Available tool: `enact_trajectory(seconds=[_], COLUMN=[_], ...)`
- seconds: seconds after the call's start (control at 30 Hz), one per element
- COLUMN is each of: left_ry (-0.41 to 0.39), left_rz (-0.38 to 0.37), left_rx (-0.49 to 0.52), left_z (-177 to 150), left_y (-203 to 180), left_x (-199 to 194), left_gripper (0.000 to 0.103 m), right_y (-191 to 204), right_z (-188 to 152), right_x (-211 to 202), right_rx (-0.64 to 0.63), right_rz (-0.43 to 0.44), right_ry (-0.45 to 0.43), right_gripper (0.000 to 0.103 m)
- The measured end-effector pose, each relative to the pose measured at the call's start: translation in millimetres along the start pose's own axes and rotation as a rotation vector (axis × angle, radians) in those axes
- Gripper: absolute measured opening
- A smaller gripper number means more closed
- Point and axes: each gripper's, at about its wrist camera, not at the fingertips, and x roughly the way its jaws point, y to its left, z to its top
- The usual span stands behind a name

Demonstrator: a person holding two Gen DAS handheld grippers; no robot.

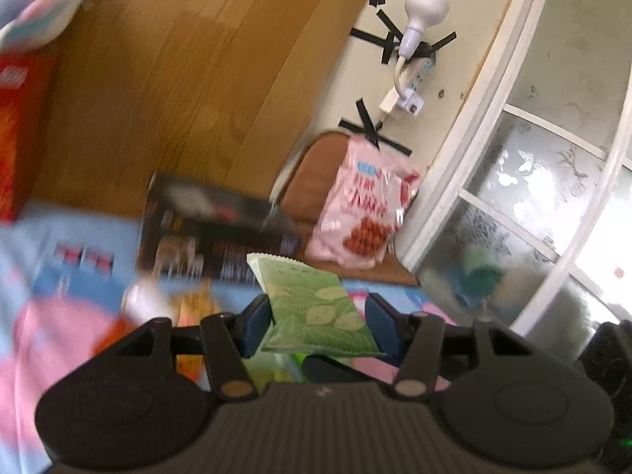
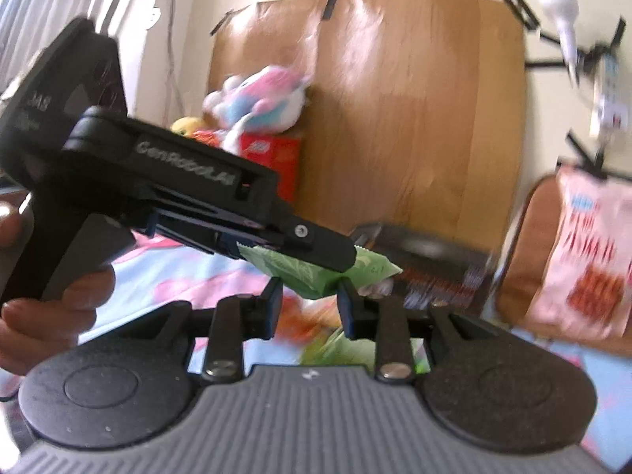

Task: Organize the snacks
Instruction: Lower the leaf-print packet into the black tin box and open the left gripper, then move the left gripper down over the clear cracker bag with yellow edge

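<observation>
A green leaf-printed snack packet point(image 1: 316, 308) sticks out between the fingers of my left gripper point(image 1: 318, 316), which is shut on it above the patterned bedsheet point(image 1: 51, 245). In the right wrist view the left gripper point(image 2: 316, 252) comes in from the left with the same green packet point(image 2: 316, 272) in its tip. My right gripper point(image 2: 310, 302) sits just below that packet with its jaws apart and nothing between them. A pink snack bag point(image 1: 363, 205) leans at the back right, and it also shows in the right wrist view point(image 2: 588, 260). A dark box point(image 1: 213, 229) lies beside it.
A brown cushion point(image 1: 316, 177) is behind the pink bag. A red box point(image 2: 272, 158) with plush toys point(image 2: 260, 98) on it stands at the back against a wooden board point(image 1: 177, 79). More snack packets point(image 1: 189, 308) lie blurred on the sheet. A window frame point(image 1: 493, 126) is at the right.
</observation>
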Motion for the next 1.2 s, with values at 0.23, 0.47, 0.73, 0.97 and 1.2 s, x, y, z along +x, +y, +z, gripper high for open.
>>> enact_trajectory(seconds=[0.23,0.47,0.73,0.97,1.2], left_ry=[0.014,0.041,0.005,0.016,0.042], left_rz=[0.070,0.088,0.059,0.072,0.023], left_rx=[-0.016,-0.150,-0.376,-0.402,-0.362], left_z=[65.2,63.9,15.2,-19.7,-49.5], left_y=[24.7,72.3,114.5,105.2,86.5], left_x=[94.6,102.5,28.9,-5.6,-33.2], left_gripper=[0.055,0.060,0.060,0.060,0.060], right_y=[-79.8,-138.9,-134.6,-107.3,-77.1], right_z=[39.2,25.6,-9.7,-12.4,-2.9], right_x=[89.3,135.0,154.9,162.3,70.1], right_rx=[0.115,0.343,0.585,0.666,0.600], right_rz=[-0.039,-0.087,0.122,0.217,0.368], right_ry=[0.039,0.196,0.385,0.481,0.378], right_gripper=[0.035,0.045,0.047,0.024,0.017])
